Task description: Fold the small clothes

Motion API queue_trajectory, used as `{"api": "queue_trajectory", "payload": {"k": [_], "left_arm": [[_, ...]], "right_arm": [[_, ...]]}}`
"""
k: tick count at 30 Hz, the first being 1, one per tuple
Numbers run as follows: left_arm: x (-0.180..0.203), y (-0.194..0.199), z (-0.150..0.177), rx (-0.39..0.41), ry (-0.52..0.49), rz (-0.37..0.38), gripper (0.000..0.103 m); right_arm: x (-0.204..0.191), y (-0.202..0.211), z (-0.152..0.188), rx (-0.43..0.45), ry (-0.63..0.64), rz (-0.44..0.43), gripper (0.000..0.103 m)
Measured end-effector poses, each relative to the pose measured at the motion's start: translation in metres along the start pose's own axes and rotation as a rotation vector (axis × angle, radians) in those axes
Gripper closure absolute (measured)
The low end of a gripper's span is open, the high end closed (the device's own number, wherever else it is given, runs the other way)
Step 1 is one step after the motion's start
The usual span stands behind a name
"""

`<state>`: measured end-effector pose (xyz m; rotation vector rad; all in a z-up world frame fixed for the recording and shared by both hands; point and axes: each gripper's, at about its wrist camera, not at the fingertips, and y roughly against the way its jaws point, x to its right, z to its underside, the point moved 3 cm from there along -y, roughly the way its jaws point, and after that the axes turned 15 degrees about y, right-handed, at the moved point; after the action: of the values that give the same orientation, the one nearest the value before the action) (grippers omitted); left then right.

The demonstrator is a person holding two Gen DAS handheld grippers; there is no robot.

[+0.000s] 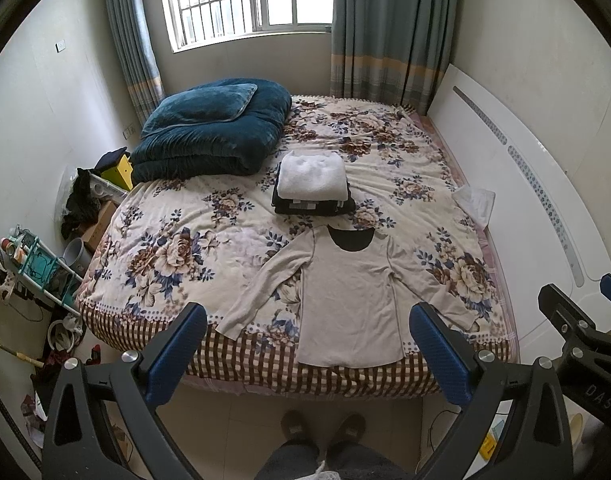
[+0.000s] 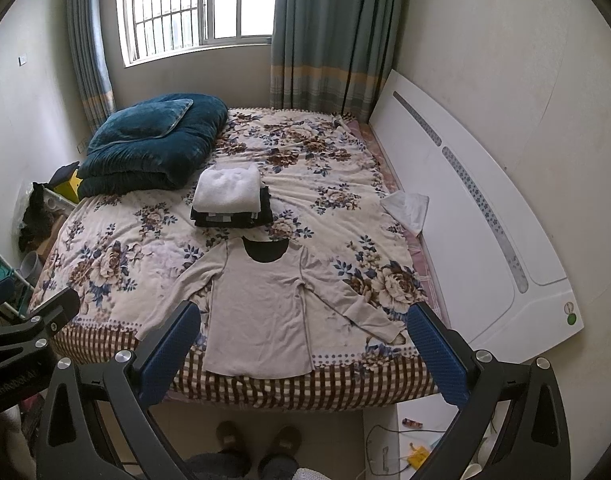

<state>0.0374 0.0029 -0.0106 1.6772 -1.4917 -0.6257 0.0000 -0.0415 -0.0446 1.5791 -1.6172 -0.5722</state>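
The left gripper (image 1: 307, 344) is held above the floor in front of the bed's near edge, pointing forward and slightly down; its blue-padded fingers (image 1: 173, 360) stand spread wide, with nothing between them and touching nothing. The right gripper (image 2: 303, 346) is held level beside it in the same attitude, likewise spread wide and empty; part of it shows at the right edge of the left wrist view. Framed between both sets of fingers, in the lower centre of each frame, a beige long-sleeved shirt (image 1: 351, 292) lies flat on the floral bedspread (image 1: 177, 240), hem at the near edge, sleeves splayed outward, dark lining showing at the collar. Just beyond the collar sits a stack of folded clothes (image 1: 311, 186), white on top, dark beneath. A folded teal quilt (image 1: 213, 132) occupies the upper left of the bed. A white cloth (image 1: 475, 200) lies at the right edge beside the white headboard (image 1: 517, 184). The person's slippered feet (image 1: 325, 426) show at bottom centre.
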Motion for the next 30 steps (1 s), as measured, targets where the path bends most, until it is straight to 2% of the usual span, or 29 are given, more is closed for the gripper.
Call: {"api": "queue_trajectory", "payload": {"k": [6, 11, 16, 19, 22, 24, 27, 30], "left_arm": [[-0.001, -0.001, 0.001, 0.000, 0.001, 0.000, 0.000], [-0.001, -0.001, 0.004, 0.003, 0.000, -0.001, 0.000], [-0.001, -0.025, -0.006, 0.020, -0.006, -0.027, 0.000], [-0.004, -0.060, -0.017, 0.047, -0.017, -0.033, 0.000], [0.001, -0.107, -0.026, 0.052, -0.044, -0.014, 0.000], [0.008, -0.136, -0.029, 0.033, -0.064, 0.014, 0.000], [0.030, -0.204, -0.027, -0.049, -0.081, 0.042, 0.000], [0.052, -0.265, -0.021, -0.112, -0.068, 0.024, 0.000]], "right_arm": [[-0.007, -0.004, -0.014, -0.010, 0.002, -0.002, 0.000], [-0.008, -0.005, -0.013, -0.011, -0.001, -0.002, 0.000], [-0.004, -0.027, -0.010, -0.040, -0.040, -0.003, 0.000], [0.011, -0.063, 0.001, -0.078, -0.125, 0.012, 0.000], [0.038, -0.117, 0.024, -0.132, -0.242, 0.061, 0.000], [0.060, -0.154, 0.047, -0.185, -0.328, 0.097, 0.000], [0.095, -0.214, 0.091, -0.267, -0.471, 0.137, 0.000], [0.132, -0.284, 0.144, -0.355, -0.614, 0.156, 0.000]]}}
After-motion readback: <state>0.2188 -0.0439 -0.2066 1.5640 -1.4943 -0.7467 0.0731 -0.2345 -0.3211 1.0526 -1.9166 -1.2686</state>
